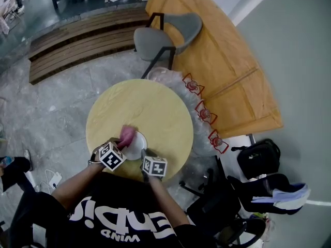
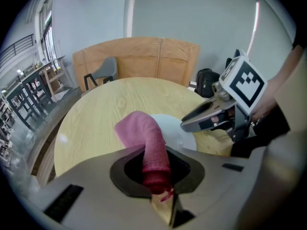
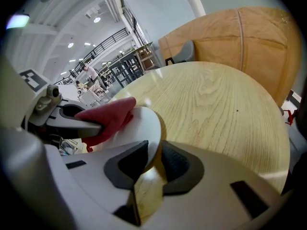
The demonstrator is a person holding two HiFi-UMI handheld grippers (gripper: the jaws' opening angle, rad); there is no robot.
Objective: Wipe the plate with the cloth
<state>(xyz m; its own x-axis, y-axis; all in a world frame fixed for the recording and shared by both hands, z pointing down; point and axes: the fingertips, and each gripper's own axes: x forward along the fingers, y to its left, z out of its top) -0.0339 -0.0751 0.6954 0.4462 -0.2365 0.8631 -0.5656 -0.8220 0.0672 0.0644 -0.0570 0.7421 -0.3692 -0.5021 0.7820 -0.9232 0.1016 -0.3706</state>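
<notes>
My left gripper [image 2: 156, 176] is clenched on the one pink cloth [image 2: 143, 137], which runs out between the jaws and drapes forward onto the plate [image 2: 173, 128]. My right gripper [image 3: 151, 161] is clamped on that single white plate's rim, the edge wedged between its two jaws. From the head view both grippers, left [image 1: 120, 144] and right [image 1: 145, 156], reach in from the near side with forearms angled toward each other, tips close together over the plate [image 1: 136, 145], the cloth [image 1: 126, 135] lying on its left part. The plate sits close to the near edge of the one round wooden table [image 1: 155, 105], with the broad tabletop stretching beyond it. One grey chair [image 1: 168, 35] stands past the far rim.
</notes>
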